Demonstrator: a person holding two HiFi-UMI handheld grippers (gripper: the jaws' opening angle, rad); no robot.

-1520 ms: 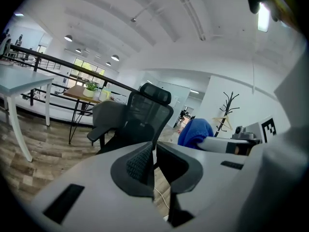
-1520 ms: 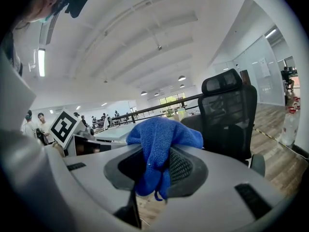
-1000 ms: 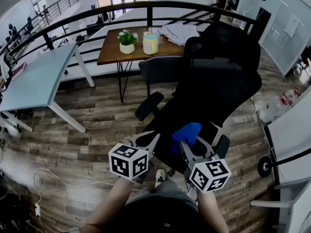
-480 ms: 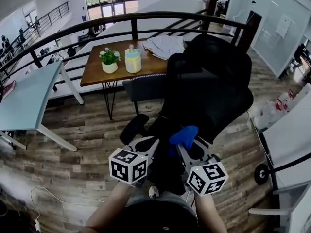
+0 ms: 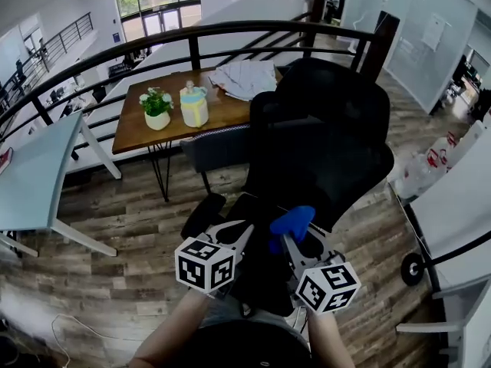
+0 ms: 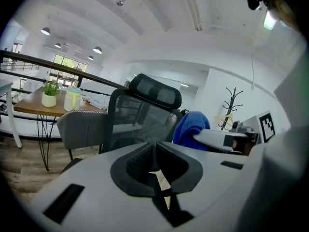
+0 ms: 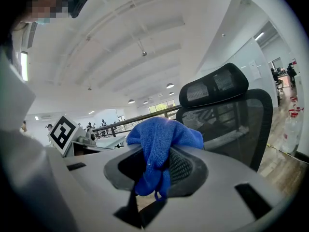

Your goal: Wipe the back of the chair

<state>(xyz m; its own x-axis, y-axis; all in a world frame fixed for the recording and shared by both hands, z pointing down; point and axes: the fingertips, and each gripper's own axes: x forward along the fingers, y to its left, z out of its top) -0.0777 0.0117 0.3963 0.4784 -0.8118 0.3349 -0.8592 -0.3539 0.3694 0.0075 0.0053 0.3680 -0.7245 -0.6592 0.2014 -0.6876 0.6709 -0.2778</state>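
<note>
A black mesh-backed office chair [image 5: 326, 148] with a headrest stands ahead, its back toward me; it also fills the left gripper view [image 6: 140, 117] and the right gripper view [image 7: 227, 115]. My right gripper [image 5: 288, 232] is shut on a blue cloth [image 5: 290, 222], which bunches over its jaws [image 7: 161, 146] and sits just short of the lower chair back. My left gripper [image 5: 244, 232] is beside it, jaws shut with nothing between them [image 6: 154, 151]. The blue cloth [image 6: 190, 127] shows at the right of the left gripper view.
A wooden table [image 5: 165, 121] behind the chair carries a potted plant [image 5: 156, 107], a yellow-and-blue jar [image 5: 194, 104] and a pale cloth [image 5: 242, 77]. A grey chair [image 5: 215, 148] stands by it. A black railing [image 5: 153, 41], a light-blue table [image 5: 34, 167] at left, a white desk [image 5: 460, 198] at right.
The view has closed in on the chair, which now looms larger and nearer. Both grippers have kept their hold and stayed side by side.
</note>
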